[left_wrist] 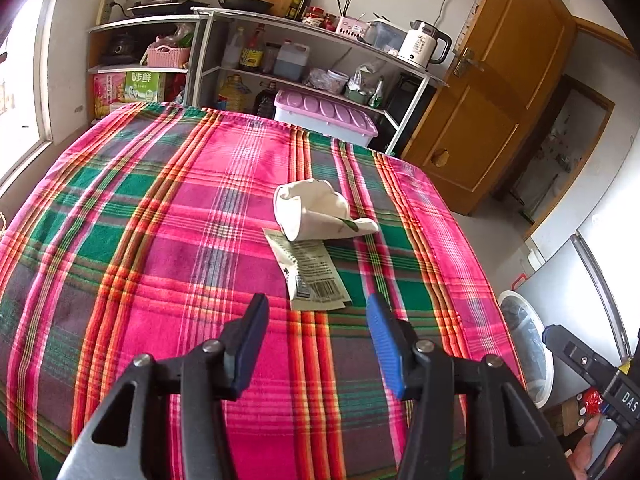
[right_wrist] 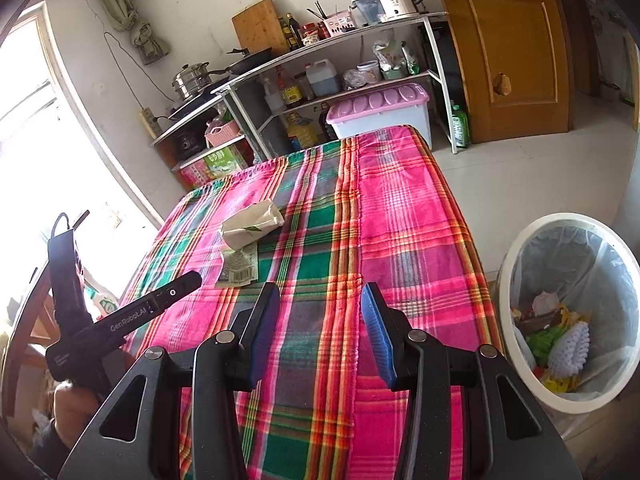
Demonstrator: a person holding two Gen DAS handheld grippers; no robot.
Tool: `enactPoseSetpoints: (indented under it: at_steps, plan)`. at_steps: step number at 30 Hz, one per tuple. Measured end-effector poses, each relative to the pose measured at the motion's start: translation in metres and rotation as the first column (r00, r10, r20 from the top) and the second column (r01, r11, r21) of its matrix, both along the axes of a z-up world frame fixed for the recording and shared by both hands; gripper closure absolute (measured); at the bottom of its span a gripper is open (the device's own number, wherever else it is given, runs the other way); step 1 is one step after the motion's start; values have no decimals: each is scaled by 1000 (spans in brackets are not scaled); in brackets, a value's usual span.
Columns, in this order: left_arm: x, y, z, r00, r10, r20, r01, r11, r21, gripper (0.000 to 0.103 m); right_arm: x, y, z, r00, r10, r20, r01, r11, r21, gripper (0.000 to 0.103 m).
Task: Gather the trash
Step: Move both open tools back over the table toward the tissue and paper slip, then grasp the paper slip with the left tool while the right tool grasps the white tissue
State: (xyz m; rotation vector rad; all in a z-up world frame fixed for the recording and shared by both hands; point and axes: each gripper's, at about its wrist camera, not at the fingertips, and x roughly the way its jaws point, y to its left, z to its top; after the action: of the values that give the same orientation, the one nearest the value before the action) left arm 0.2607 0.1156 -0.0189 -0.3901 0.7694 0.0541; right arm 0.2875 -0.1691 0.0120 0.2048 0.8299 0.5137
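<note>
left wrist view: two pieces of trash lie on the plaid-covered tabletop, toward its far right part. one is a crumpled white paper cup lying on its side, with a small green leaf print near its flattened end. the other is a flat pale-green wrapper with printed text and a barcode, its far end tucked under the cup. the left tongs hang above the cloth just short of the wrapper, blue pads apart and holding nothing. one white trash bin stands on the floor off the tabletop's right edge.

right wrist view: the same cup and wrapper, touching, sit ahead and left. the right tongs are spread apart, empty, over the cloth. the bin, lined with a clear bag, holds mixed scraps.
</note>
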Motion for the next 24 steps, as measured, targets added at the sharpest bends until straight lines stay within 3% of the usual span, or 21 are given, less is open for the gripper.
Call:
enactPoseSetpoints:
  at_steps: [8,13,15,24]
  plan:
    - [32,3,-26,999,2,-46,-2,1000,-3,52,15,16,-10,1000,19,-16,-19,1000,-4,59]
    - [40,4,-36,998,10,-54,-10,1000,1,68,26,21,-19,999,20,-36,-20,1000,-3,59]
    - [43,5,-37,998,10,-60,-10,1000,-3,85,30,25,-23,999,20,-43,-21,1000,-4,59]
    - [35,16,-34,999,-9,-35,8,999,-32,90,44,51,-34,995,52,-86,-50,999,16,59]
